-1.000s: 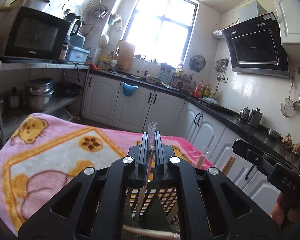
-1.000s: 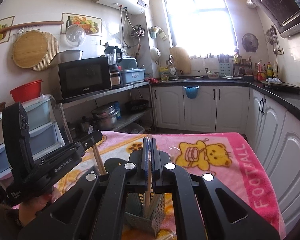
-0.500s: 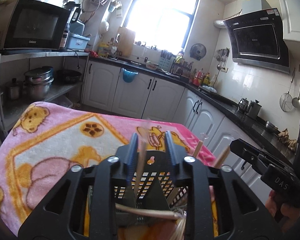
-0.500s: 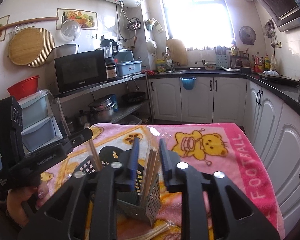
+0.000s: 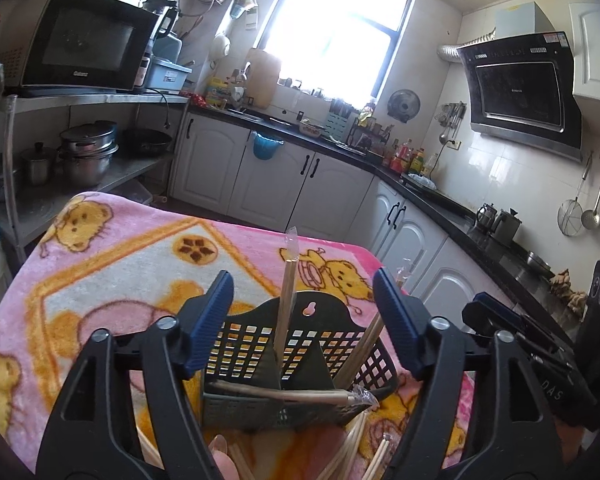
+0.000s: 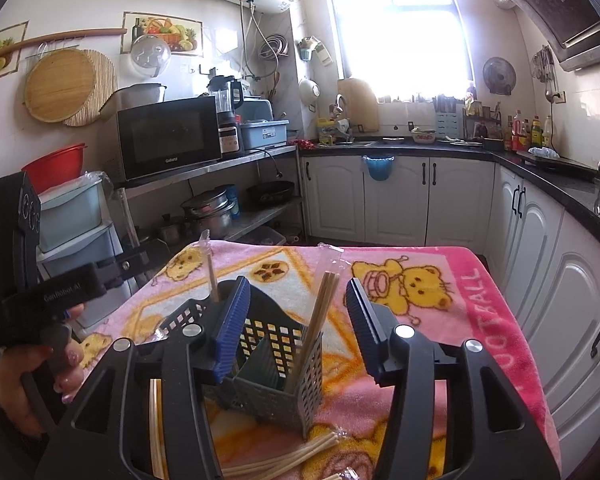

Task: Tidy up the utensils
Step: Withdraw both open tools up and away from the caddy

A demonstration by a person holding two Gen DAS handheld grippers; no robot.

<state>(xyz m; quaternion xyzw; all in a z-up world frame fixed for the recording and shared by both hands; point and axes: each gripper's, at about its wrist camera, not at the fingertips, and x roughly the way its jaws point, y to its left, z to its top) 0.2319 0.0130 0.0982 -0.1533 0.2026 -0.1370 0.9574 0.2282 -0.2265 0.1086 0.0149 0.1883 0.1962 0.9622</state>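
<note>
A dark grey slotted utensil caddy (image 5: 300, 364) stands on the pink blanket, also in the right wrist view (image 6: 276, 364). My left gripper (image 5: 303, 324) is open above it; a wrapped chopstick pair (image 5: 286, 292) stands free in the caddy between the jaws. My right gripper (image 6: 296, 324) is open too; another wrapped chopstick pair (image 6: 322, 312) leans in the caddy's right compartment. More wrapped chopsticks (image 6: 284, 458) lie loose on the blanket in front of the caddy, and one pair (image 5: 284, 394) rests across its rim.
The pink bear-print blanket (image 6: 428, 292) covers the table. Metal shelves with pots (image 5: 84, 156) and a microwave (image 6: 168, 140) stand to the left. White cabinets (image 6: 400, 200) and a black counter run along the back and right.
Both grippers opened from shut and let go of their chopstick pairs, which now stand in the caddy. Both grippers drew back slightly.
</note>
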